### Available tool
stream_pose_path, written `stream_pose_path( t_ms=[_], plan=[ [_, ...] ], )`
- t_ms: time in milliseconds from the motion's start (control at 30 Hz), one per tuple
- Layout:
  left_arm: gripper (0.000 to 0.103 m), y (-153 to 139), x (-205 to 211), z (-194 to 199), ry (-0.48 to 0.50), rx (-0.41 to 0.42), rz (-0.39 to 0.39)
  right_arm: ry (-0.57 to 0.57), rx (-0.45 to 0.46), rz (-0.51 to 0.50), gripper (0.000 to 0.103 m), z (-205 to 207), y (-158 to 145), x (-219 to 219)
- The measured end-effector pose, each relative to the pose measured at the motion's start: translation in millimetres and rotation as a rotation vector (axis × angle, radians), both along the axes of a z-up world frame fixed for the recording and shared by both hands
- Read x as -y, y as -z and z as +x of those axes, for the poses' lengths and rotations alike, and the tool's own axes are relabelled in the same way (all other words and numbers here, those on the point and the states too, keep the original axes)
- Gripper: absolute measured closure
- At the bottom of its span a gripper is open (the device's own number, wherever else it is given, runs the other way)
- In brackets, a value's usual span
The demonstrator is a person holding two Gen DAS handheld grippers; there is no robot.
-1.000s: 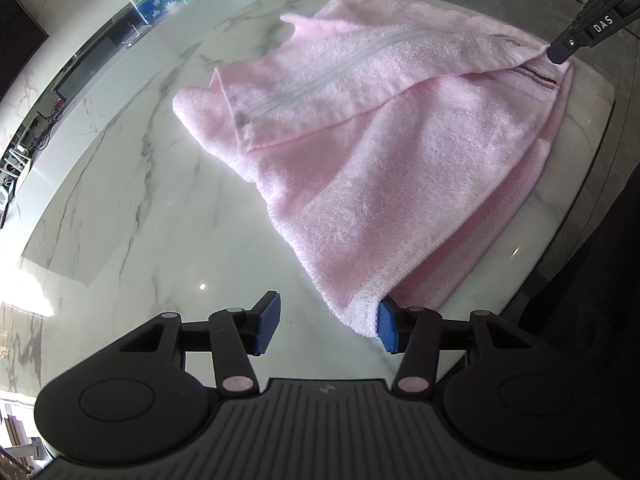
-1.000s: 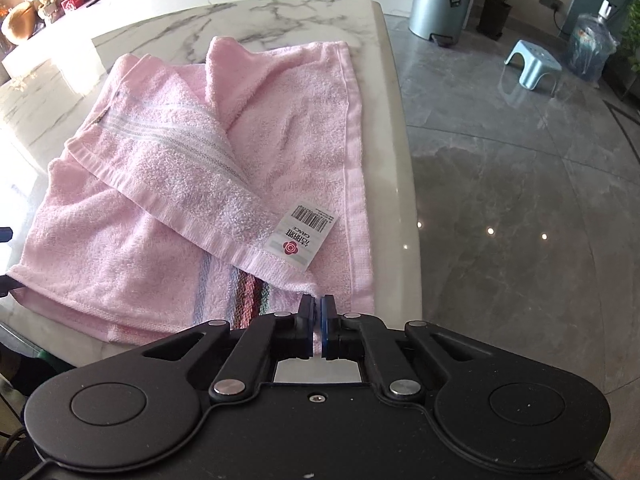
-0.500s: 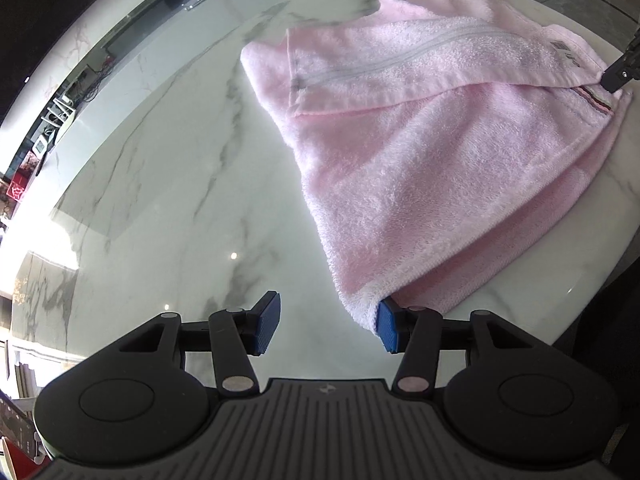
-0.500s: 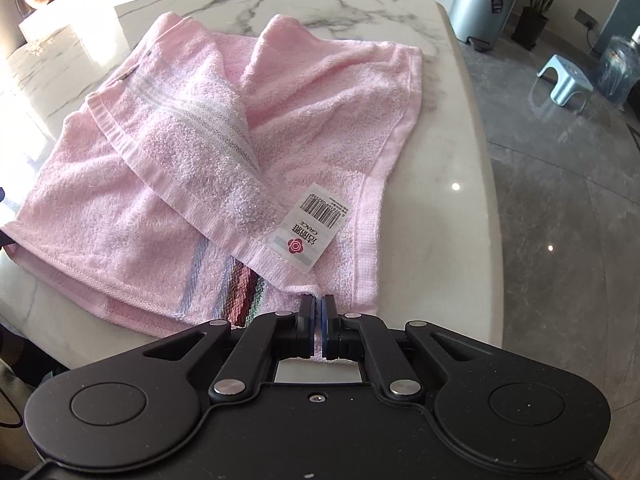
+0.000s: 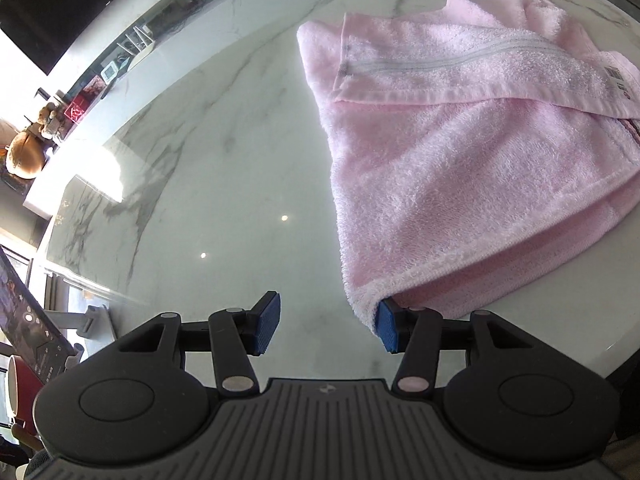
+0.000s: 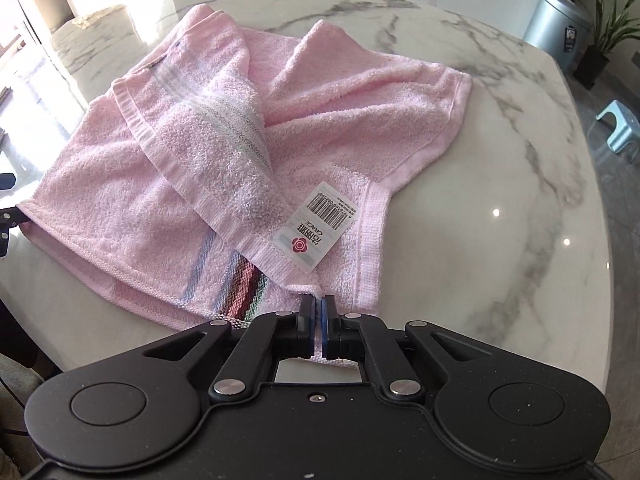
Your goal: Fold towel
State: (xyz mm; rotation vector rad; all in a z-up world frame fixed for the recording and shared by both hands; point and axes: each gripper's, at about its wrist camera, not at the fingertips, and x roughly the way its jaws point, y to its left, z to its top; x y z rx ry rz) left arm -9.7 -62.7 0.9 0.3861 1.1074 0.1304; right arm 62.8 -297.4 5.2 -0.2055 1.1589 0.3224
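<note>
Left wrist: left gripper [image 5: 326, 328] stood wide open, one pad under the pink towel [image 5: 460, 152] corner; marble table [image 5: 224, 184] now filled more of view.

Right wrist: right gripper [image 6: 319, 322] remained clamped on towel hem, dragged farther onto the table; fold unfinished.

Beyond my white marble table [image 6: 500, 200] stood a grey bin [image 6: 558, 26], a potted plant [image 6: 604, 40] beside it, and a pale blue stool [image 6: 618, 126] on the glossy floor [image 6: 624, 240]. A dark screen [image 5: 52, 8] hung farther off.
</note>
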Motion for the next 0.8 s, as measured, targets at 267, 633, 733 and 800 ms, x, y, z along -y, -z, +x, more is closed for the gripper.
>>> stream_pose_path(
  t_ms=[267,633,733,800],
  plan=[
    [0.054,-14,13,-12,0.054,0.076,-0.059,0.046,0.069,0.015,0.102,-11,-33,10],
    [0.054,-20,-19,-40,0.058,0.072,-0.259,0.061,0.115,0.026,0.102,-18,-55,1],
    [0.054,-27,-17,-48,0.090,0.091,-0.323,0.063,0.119,0.023,0.102,-19,-56,0],
    [0.056,-26,-13,-46,0.110,0.095,-0.353,0.063,0.124,0.024,0.102,-20,-57,-1]
  ],
)
